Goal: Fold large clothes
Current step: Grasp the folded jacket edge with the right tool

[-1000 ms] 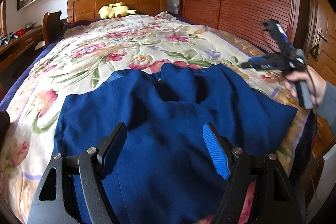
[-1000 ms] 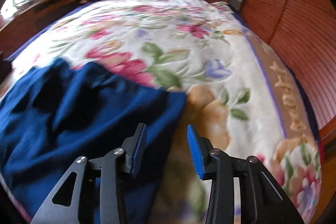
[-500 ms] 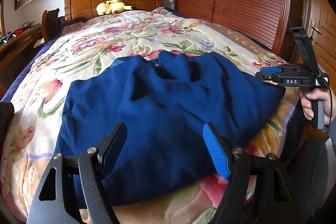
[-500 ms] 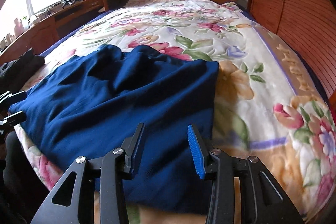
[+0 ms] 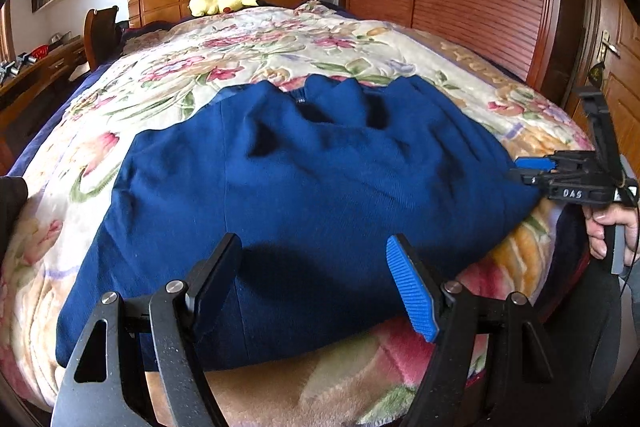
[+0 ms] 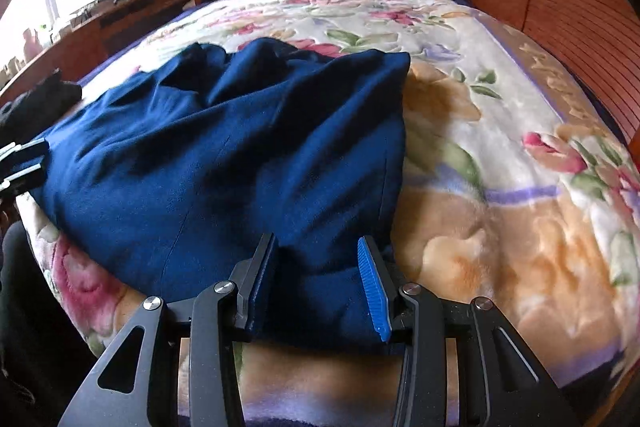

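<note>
Your left gripper (image 5: 314,283) was spread wide, holding nothing, and your right gripper (image 6: 316,283) was half-spread and empty, both at the frame bottom over the blue garment (image 5: 304,195) lying mid-frame on the floral blanket (image 5: 248,59).

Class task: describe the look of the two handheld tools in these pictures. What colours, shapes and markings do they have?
Each tool, left and right, has black metal arms with triangular cut-outs and silver screws, plus ribbed blue pads. The right one, seen from the side, bears white lettering and a thin cable.
</note>
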`<state>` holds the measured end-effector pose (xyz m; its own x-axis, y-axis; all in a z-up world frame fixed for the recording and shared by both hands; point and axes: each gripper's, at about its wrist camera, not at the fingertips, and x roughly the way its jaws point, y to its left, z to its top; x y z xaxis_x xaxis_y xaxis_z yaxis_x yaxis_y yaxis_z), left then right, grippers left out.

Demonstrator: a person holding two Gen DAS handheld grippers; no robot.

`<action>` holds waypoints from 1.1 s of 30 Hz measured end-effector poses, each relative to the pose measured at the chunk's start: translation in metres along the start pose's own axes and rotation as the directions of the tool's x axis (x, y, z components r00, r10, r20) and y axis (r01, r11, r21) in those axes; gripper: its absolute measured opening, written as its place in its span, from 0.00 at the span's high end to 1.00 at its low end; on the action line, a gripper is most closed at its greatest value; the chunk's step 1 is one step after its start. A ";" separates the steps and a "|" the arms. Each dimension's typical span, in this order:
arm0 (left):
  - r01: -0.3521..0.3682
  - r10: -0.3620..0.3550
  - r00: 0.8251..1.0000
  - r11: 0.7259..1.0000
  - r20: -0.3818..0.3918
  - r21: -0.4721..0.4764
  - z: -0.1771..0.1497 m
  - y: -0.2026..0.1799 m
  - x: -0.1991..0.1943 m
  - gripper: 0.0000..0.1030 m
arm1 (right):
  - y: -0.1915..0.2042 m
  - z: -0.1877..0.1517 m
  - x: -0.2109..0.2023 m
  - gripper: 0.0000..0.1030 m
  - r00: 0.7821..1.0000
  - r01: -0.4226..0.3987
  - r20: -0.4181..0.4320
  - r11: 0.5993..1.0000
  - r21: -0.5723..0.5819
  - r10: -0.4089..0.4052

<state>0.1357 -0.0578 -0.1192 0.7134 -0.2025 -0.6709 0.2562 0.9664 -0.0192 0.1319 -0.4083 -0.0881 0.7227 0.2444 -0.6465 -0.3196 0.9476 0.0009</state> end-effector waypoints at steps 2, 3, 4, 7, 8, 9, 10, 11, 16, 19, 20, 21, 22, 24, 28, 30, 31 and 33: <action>-0.004 0.004 1.000 1.000 -0.012 0.019 -0.001 -0.003 -0.001 0.27 | 0.000 -0.004 -0.002 0.59 1.000 0.010 0.012 1.000 0.013 -0.010; -0.005 0.005 1.000 1.000 -0.014 0.028 -0.001 -0.005 -0.002 0.27 | 0.001 -0.004 -0.003 0.58 1.000 0.019 0.016 1.000 0.012 -0.019; -0.004 0.005 1.000 0.999 -0.016 0.033 -0.002 -0.007 -0.004 0.27 | 0.003 -0.004 -0.004 0.58 1.000 0.026 0.017 1.000 0.009 -0.026; -0.003 0.004 1.000 0.999 -0.017 0.035 -0.002 -0.009 -0.006 0.27 | 0.004 -0.003 -0.005 0.52 0.999 0.043 0.011 0.999 0.005 -0.043; 0.000 0.001 1.000 0.999 -0.016 0.033 -0.002 -0.009 -0.007 0.27 | 0.005 -0.003 -0.005 0.46 0.998 0.055 0.008 0.998 0.011 -0.055; 0.002 -0.001 1.000 1.000 -0.014 0.032 -0.002 -0.010 -0.007 0.27 | 0.006 -0.004 -0.005 0.39 0.998 0.067 0.006 0.998 0.017 -0.067; 0.004 -0.003 1.000 1.000 -0.013 0.030 -0.002 -0.011 -0.006 0.27 | 0.006 -0.003 -0.004 0.36 0.997 0.077 0.005 0.997 0.023 -0.077; 0.005 -0.005 1.000 1.000 -0.014 0.030 -0.002 -0.012 -0.005 0.27 | 0.004 -0.004 -0.005 0.36 0.997 0.078 0.003 0.996 0.034 -0.078; 0.001 0.001 0.999 0.999 -0.033 0.041 -0.005 -0.018 0.005 0.27 | 0.001 -0.006 -0.002 0.36 0.999 0.032 -0.008 0.998 0.062 -0.032; -0.001 0.003 0.999 0.999 -0.038 0.043 -0.007 -0.019 0.007 0.27 | 0.002 -0.008 -0.001 0.36 1.000 0.025 -0.005 0.998 0.066 -0.025; -0.002 0.004 0.999 0.999 -0.039 0.044 -0.007 -0.019 0.008 0.27 | 0.002 -0.009 0.000 0.36 1.000 0.019 -0.003 0.997 0.072 -0.019; -0.003 0.004 0.999 0.999 -0.040 0.044 -0.008 -0.019 0.008 0.27 | 0.000 -0.011 -0.001 0.36 1.000 0.011 0.001 0.997 0.079 -0.011; -0.002 0.004 0.999 0.999 -0.041 0.043 -0.008 -0.019 0.008 0.27 | -0.001 -0.011 -0.001 0.36 1.000 0.002 0.003 0.996 0.087 -0.003; -0.002 0.004 0.999 0.999 -0.043 0.041 -0.008 -0.019 0.009 0.26 | -0.005 -0.013 -0.001 0.36 1.000 -0.023 0.005 0.994 0.108 0.022; -0.006 0.008 0.999 0.999 -0.044 0.040 -0.009 -0.020 0.010 0.26 | -0.012 -0.014 0.000 0.36 0.999 -0.052 0.001 0.990 0.130 0.053; -0.007 0.009 0.999 0.999 -0.044 0.038 -0.009 -0.020 0.010 0.26 | -0.013 -0.013 0.001 0.36 0.999 -0.052 -0.001 0.990 0.128 0.052; -0.007 0.008 0.999 0.999 -0.044 0.037 -0.009 -0.019 0.010 0.26 | -0.013 -0.014 0.001 0.36 0.999 -0.051 -0.002 0.991 0.127 0.051; -0.006 0.007 0.999 0.999 -0.044 0.034 -0.009 -0.019 0.011 0.26 | -0.014 -0.014 0.001 0.36 0.999 -0.053 -0.001 0.990 0.128 0.054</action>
<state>0.1329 -0.0771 -0.1324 0.6855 -0.1883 -0.7033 0.2743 0.9616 0.0099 0.1283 -0.4240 -0.0990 0.7040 0.2945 -0.6462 -0.2766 0.9518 0.1324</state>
